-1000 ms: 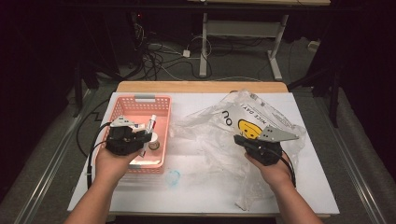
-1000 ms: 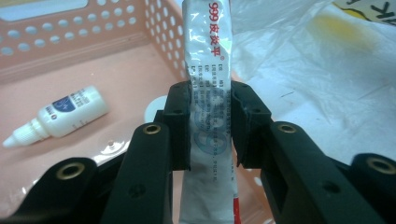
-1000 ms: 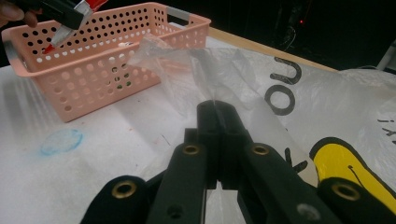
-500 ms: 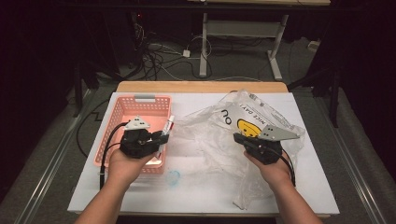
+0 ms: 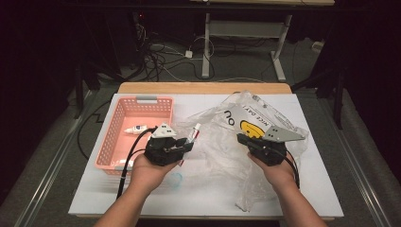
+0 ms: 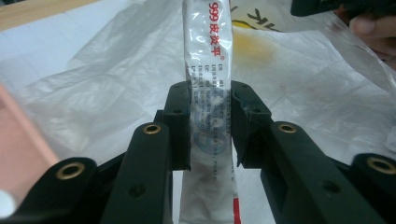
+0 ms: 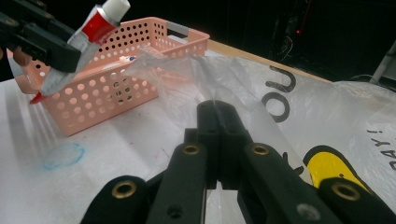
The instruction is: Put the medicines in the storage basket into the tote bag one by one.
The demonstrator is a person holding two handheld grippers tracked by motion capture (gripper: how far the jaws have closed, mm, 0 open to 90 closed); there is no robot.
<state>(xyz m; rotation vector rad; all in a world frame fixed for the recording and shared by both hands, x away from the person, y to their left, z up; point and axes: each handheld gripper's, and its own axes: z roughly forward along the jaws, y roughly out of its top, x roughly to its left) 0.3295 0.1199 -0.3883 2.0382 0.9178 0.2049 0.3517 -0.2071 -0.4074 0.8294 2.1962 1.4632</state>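
Observation:
My left gripper (image 5: pixel 185 143) is shut on a silver-white ointment tube (image 5: pixel 192 135) with red print, a red band and a white cap. In the left gripper view the tube (image 6: pixel 208 70) stands upright between the pads, over the crumpled plastic. It is held just right of the pink basket (image 5: pixel 137 100), at the left edge of the clear plastic bag (image 5: pixel 222 142) with a yellow smiley face. My right gripper (image 5: pixel 243 138) is shut on a fold of that bag; in the right gripper view the jaws (image 7: pixel 216 112) pinch the film together and hold its edge up.
A small white bottle (image 5: pixel 137 128) lies in the basket. The white table board (image 5: pixel 208 198) has a faint blue ring mark (image 5: pixel 176 180) near my left hand. Beyond the wooden far edge (image 5: pixel 203 88) are cables and table legs on the floor.
My left hand has carried the tube to the right, from above the basket to the bag's left edge. The right hand and the bag have stayed put.

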